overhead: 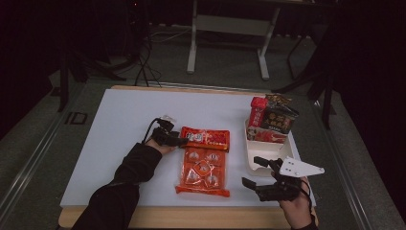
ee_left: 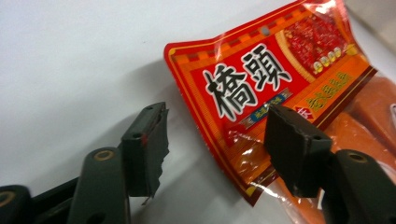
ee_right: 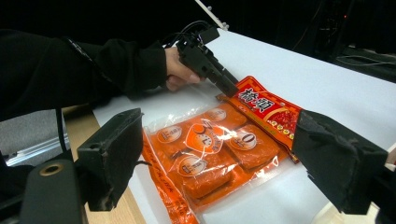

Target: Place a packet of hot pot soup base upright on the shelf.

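Note:
A red packet with black characters (overhead: pixel 206 138) lies flat on the white table, its long side across the top of a larger orange packet of several sealed blocks (overhead: pixel 202 172). My left gripper (overhead: pixel 184 141) is at the red packet's left end. In the left gripper view my left gripper (ee_left: pixel 219 140) has its jaws apart, one over bare table and one above the red packet (ee_left: pixel 261 79), whose lower corner lies between them, unpinched. My right gripper (overhead: pixel 254 172) stands open near the front right, nothing between its jaws; the orange packet (ee_right: pixel 210 149) lies beyond my right gripper (ee_right: pixel 219 158).
A white bin (overhead: pixel 268 163) stands at the right edge of the table; several upright snack packets (overhead: pixel 273 120) fill its far end. The wooden table edge runs along the front. A metal stand's legs rise beyond the table.

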Demonstrator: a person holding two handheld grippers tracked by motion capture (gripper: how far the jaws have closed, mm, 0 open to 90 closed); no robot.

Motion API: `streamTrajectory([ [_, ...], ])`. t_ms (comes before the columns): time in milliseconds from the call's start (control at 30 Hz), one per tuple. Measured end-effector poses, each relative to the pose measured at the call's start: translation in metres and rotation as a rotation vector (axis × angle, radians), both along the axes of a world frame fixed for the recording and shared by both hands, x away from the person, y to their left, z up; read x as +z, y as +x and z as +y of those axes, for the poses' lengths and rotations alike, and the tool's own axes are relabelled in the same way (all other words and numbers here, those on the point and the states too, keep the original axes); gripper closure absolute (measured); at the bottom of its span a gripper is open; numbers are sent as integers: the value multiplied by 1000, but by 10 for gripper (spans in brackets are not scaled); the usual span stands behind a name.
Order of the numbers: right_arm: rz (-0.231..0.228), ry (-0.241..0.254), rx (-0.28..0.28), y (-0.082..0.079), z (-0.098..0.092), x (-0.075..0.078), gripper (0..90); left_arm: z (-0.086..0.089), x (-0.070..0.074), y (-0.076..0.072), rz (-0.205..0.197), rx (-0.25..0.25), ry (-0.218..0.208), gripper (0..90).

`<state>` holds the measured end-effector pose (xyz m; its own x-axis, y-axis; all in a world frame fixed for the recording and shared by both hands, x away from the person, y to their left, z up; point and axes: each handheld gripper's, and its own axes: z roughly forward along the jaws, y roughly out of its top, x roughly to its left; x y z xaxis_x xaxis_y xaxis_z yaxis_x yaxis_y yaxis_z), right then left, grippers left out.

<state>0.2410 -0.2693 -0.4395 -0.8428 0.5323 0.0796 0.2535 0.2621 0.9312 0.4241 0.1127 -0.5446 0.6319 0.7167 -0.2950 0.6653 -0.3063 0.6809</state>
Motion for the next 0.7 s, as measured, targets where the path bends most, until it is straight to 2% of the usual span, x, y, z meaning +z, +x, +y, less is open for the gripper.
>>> streamTrajectory([
  [167,2,-1,5,0,1,0,164,-5,-2,1,18,-36,-35,509],
  [233,3,-2,7,0,1,0,164,-7,-2,2,21,-47,-41,540],
  [300,4,-1,8,0,0,0,164,-10,-2,2,15,-51,-27,583],
  [367,4,-1,7,0,0,-1,164,-11,-3,3,37,-62,-48,634],
  [433,4,0,9,0,1,-1,164,-13,-2,3,36,-62,-38,644],
  [533,4,0,9,1,1,-1,164,-17,-1,2,43,-56,-36,728],
  [567,5,-1,9,1,1,-1,164,-17,-1,2,50,-55,-42,787],
  [633,7,-1,11,1,2,-1,164,-18,1,1,47,-43,-24,857],
  [700,7,-3,13,1,2,-1,164,-18,2,1,48,-44,-16,886],
])
